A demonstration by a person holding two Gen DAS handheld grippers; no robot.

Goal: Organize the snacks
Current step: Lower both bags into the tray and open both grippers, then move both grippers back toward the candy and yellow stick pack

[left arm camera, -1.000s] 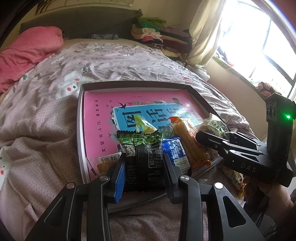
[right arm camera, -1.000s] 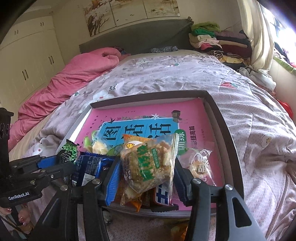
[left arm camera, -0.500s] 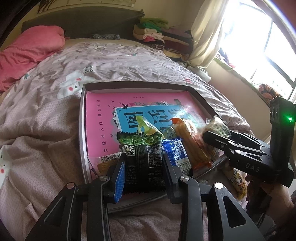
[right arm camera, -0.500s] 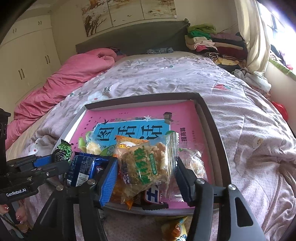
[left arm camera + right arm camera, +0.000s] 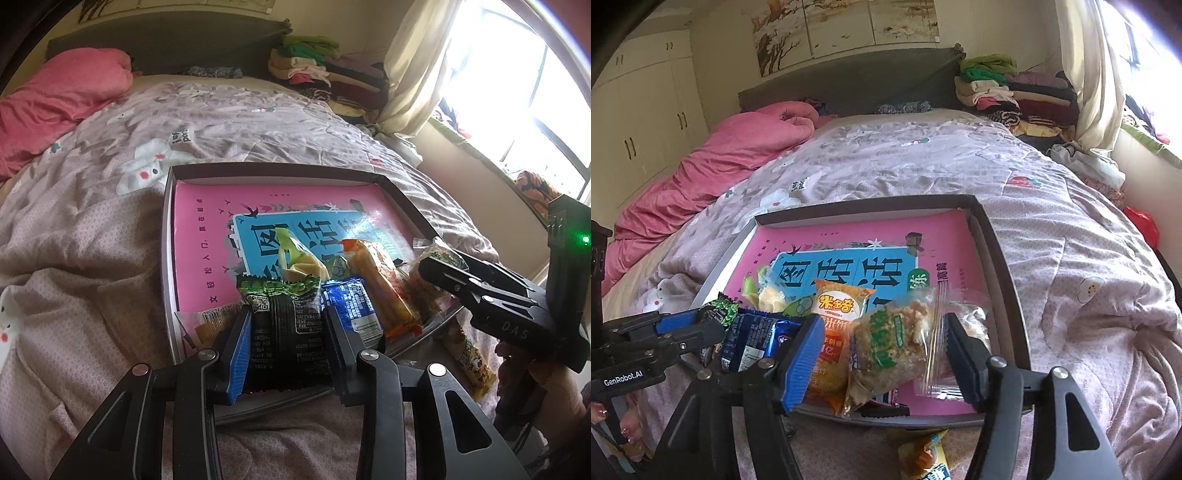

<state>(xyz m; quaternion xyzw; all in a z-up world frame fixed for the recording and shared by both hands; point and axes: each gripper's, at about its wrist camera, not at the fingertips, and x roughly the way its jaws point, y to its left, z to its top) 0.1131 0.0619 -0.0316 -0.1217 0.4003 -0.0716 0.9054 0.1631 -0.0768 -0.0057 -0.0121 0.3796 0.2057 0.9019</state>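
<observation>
Claws: left claw (image 5: 286, 334) clamps black packet (image 5: 290, 332), right claw (image 5: 882, 354) gapes round half-hidden rice cracker (image 5: 894, 347).

Tray (image 5: 168, 236) on bed (image 5: 92, 229); snacks (image 5: 834, 325) in tray's near end; loose packet (image 5: 923, 456) before tray.

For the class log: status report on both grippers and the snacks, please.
Left gripper shut on black packet. Right gripper open around clear packet. Both over tray, other snacks crowding.

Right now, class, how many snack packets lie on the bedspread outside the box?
1: a yellow packet lies on the bedspread, just beyond the near edge of the box. Others may be hidden from these views.
</observation>
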